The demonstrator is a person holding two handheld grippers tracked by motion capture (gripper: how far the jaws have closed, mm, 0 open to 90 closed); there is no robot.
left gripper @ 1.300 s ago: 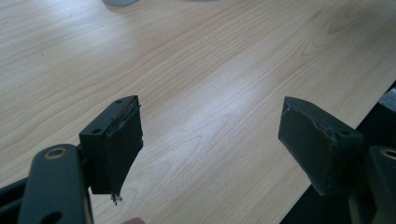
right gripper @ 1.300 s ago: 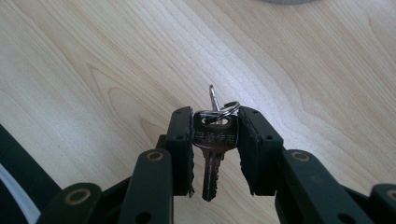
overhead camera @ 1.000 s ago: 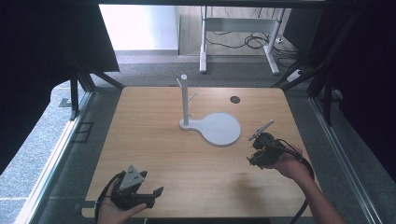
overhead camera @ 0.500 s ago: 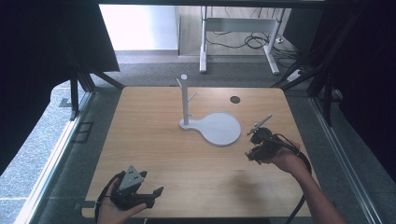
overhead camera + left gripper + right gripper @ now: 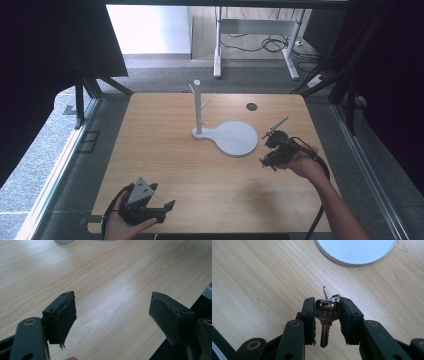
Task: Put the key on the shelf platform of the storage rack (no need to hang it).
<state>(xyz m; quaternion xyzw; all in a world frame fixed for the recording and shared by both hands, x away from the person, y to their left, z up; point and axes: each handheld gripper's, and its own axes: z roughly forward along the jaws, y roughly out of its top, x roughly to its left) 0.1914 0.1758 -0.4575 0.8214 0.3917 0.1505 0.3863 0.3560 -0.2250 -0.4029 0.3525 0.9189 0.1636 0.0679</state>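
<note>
A silver key (image 5: pixel 327 315) with stamped characters on its head hangs bit-down between the jaws of my right gripper (image 5: pixel 327 302), which is shut on it. A split ring (image 5: pixel 332 299) passes through the key's head. That gripper (image 5: pixel 267 159) hovers at the table's right side, just beside the white round base (image 5: pixel 235 137) of a stand with a thin pegged post (image 5: pixel 198 107). My left gripper (image 5: pixel 162 207) sits at the front left edge, held in a hand. Its jaws stand wide apart with nothing between them (image 5: pixel 112 312).
The wooden table (image 5: pixel 165 150) carries a small dark round hole (image 5: pixel 252 106) at the back right. The stand's base rim (image 5: pixel 357 250) lies just ahead of the key. The table's front edge (image 5: pixel 175 332) runs close under the left gripper.
My right gripper has drifted a little to the left and towards the stand's base with the key in it. The left gripper has stayed put.
</note>
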